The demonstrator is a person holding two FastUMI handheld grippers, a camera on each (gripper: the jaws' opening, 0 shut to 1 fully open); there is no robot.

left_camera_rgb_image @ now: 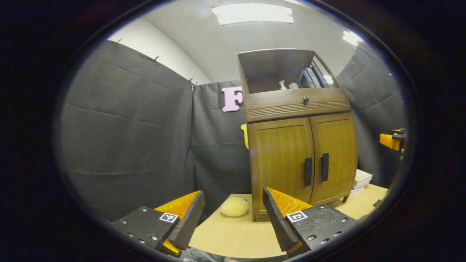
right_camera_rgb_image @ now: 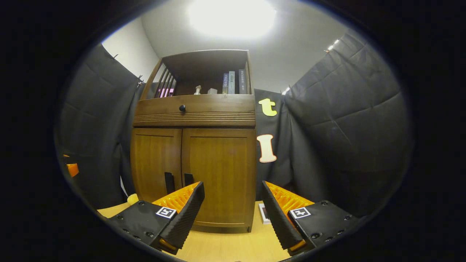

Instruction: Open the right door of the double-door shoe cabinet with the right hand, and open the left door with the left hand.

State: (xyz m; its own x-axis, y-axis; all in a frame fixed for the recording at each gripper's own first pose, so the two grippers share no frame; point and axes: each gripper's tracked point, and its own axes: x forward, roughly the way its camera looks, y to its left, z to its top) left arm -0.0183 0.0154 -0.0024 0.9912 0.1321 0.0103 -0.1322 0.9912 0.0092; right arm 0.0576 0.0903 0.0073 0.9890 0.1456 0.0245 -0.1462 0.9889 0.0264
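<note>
Shoe cabinet (right_camera_rgb_image: 194, 160) doors closed, both tools (left_camera_rgb_image: 233, 214) (right_camera_rgb_image: 233, 214) spread apart, clear.

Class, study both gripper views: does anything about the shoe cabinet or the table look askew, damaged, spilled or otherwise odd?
Nothing stands out. The shoe cabinet stands upright on the table, its left door and right door both shut and level.

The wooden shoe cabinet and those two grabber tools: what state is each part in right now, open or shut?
Left wooden cabinet door: shut, black handle untouched.
Right wooden cabinet door: shut, black handle untouched.
Drawer with small dark knob: pushed in.
Open top shelf: holds upright books and small items.
Left gripper: open, holding nothing.
Right gripper: open, holding nothing.
</note>
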